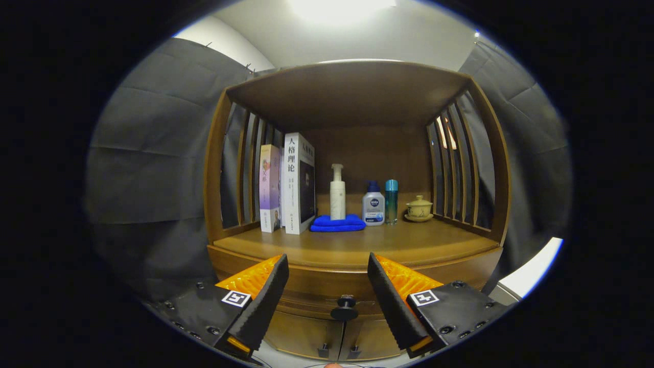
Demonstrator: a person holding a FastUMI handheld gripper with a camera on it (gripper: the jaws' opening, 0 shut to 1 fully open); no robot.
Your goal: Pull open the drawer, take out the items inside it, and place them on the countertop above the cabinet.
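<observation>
Drawer (327, 286) closed, tool (328, 291) spread before knob (345, 308)

NIVEA on white bottle (373, 206); 人格理论 on white book (299, 181) spine

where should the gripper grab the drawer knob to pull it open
Grip the round head of the dark knob on the drawer front, coming straight in from the front. It stands out from the wood on a narrow stem, so the fingers can probably close from either side behind the head. The gripper is open, and the knob sits between its fingers, roughly centred.
</observation>
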